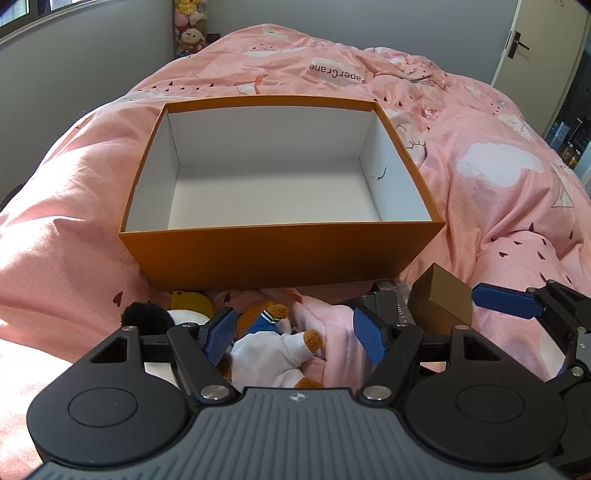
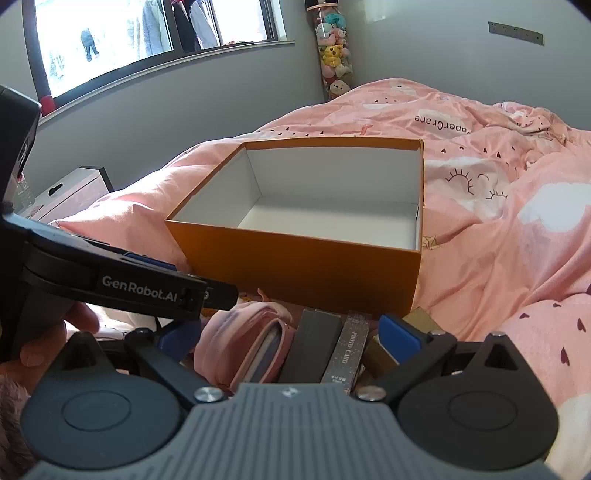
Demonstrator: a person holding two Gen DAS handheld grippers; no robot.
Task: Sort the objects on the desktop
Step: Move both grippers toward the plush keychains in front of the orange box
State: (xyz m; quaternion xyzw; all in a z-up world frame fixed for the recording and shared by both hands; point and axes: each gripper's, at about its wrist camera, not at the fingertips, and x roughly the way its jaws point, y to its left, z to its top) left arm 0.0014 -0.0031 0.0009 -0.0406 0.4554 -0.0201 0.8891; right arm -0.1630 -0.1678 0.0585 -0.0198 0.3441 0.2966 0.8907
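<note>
**Inspector:** Left wrist view first. What step is under way?

**Assistant:** The opening pick, by my judgement. The orange box (image 1: pixel 280 254) is sitting empty on the pink duvet (image 1: pixel 498 177). The left gripper (image 1: pixel 295 334) is hanging with fingers spread wide, gripping nothing, and the plush bear (image 1: pixel 273 345) in its white top is lying between the blue pads, untouched. A yellow toy (image 1: pixel 190 301) is lying just beside it, against the box's near wall.

**Inspector:** And the next move?

**Assistant:** Probably closing on the bear, then lifting over the near wall.

**Inspector:** Right wrist view.

**Assistant:** The right gripper (image 2: pixel 290 338) is likewise standing released, holding nothing. Below it, a pink pouch (image 2: pixel 236 332), a dark box (image 2: pixel 314 343) and a silver card box (image 2: pixel 349 347) are lying side by side near the orange box (image 2: pixel 303 273). The left gripper's arm (image 2: pixel 122 280) is crossing in front.

**Inspector:** Surroundings?

**Assistant:** Soft, rumpled bedding (image 2: pixel 498 229), grey walls, a window (image 2: pixel 147 33), stacked plush toys (image 2: pixel 334 55) in the corner.
</note>
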